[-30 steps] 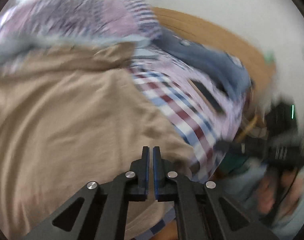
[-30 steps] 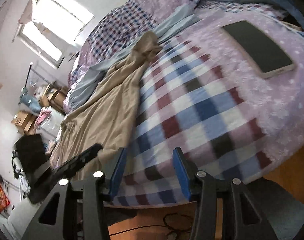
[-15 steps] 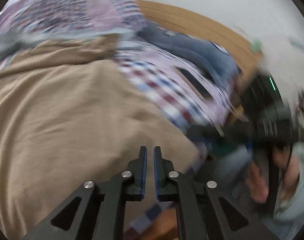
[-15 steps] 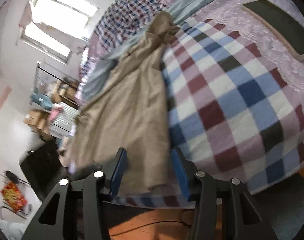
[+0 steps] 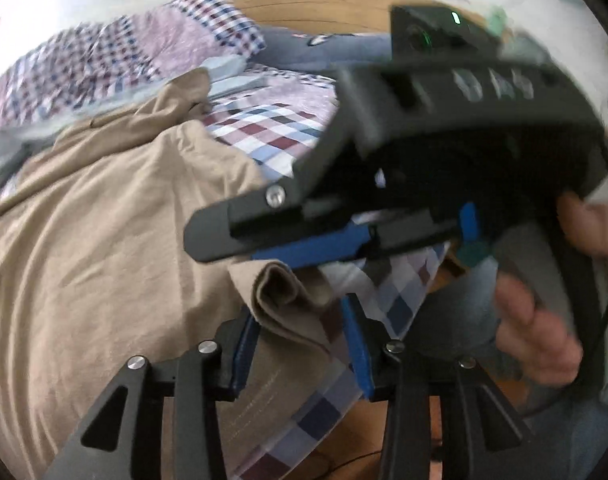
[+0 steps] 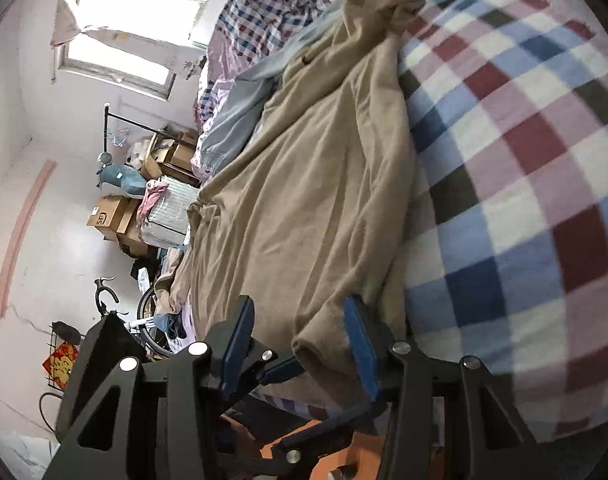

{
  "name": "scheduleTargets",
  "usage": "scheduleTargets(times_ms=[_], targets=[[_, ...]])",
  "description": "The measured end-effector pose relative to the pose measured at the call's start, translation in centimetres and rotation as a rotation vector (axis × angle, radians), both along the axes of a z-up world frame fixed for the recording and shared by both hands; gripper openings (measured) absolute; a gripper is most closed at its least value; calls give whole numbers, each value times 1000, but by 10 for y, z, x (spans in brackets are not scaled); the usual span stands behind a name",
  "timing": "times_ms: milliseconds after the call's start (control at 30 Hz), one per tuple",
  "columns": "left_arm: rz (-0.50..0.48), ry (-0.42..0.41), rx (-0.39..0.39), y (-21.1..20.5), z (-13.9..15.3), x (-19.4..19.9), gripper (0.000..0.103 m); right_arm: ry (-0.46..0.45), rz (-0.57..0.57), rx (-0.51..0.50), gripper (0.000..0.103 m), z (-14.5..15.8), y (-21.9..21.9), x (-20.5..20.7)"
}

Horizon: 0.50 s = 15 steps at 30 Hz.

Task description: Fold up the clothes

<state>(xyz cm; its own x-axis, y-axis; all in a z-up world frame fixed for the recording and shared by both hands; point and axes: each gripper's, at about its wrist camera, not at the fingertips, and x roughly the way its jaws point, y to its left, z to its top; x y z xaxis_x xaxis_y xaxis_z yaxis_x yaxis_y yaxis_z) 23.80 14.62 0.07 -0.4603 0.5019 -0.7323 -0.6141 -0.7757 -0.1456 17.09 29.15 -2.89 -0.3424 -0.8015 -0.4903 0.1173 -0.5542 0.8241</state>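
Tan garment [image 6: 315, 184]: soft, light, limp knit; drapes and creases freely, with no stiffness to hold a fold line unaided. Likely to slide little on the fleecy checked blanket [image 6: 523, 200]. Not fragile. Best taken at the hem or a corner, through a bunched double layer, never mid-panel.

Spread lengthwise along the bed, far end rumpled near the pillows, near end reaching the blanket's edge above the orange floor.

Left gripper [image 5: 300, 344]: jaws opening, straddling a folded corner of the tan cloth; pads not pressing on it. Corner standing up as a small rolled ridge between the blue pads, directly ahead of the camera.

Right gripper [image 6: 300, 332]: jaws standing apart, no grip. Rolled hem end lying between the fingers, nearer the right-hand pad and apparently touching it, though blur makes contact uncertain. In the left wrist view, seen crossing just above the same corner, held by a hand [image 5: 535, 332].
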Motion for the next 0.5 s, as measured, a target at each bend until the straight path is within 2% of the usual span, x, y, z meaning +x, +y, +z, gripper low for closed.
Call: scheduleTargets(times_ms=[100,200,267,367,500], targets=[[51,-60,90,-13,-1,-11,41,-18,-5,-32,51,-5,-2,-6],[112,-154,202,-31,-7,-24,18,-11,-23,-24,51,-3,2,-6],[147,-222,280,-44,-13,-34,14,2,-47,-10,50,1,9,-4],[170,-294,365,-57,-20,-42,11,9,-127,-22,51,5,30,3],[196,-392,482,-71,-30,-50,10,-35,-215,18,53,-2,54,17]])
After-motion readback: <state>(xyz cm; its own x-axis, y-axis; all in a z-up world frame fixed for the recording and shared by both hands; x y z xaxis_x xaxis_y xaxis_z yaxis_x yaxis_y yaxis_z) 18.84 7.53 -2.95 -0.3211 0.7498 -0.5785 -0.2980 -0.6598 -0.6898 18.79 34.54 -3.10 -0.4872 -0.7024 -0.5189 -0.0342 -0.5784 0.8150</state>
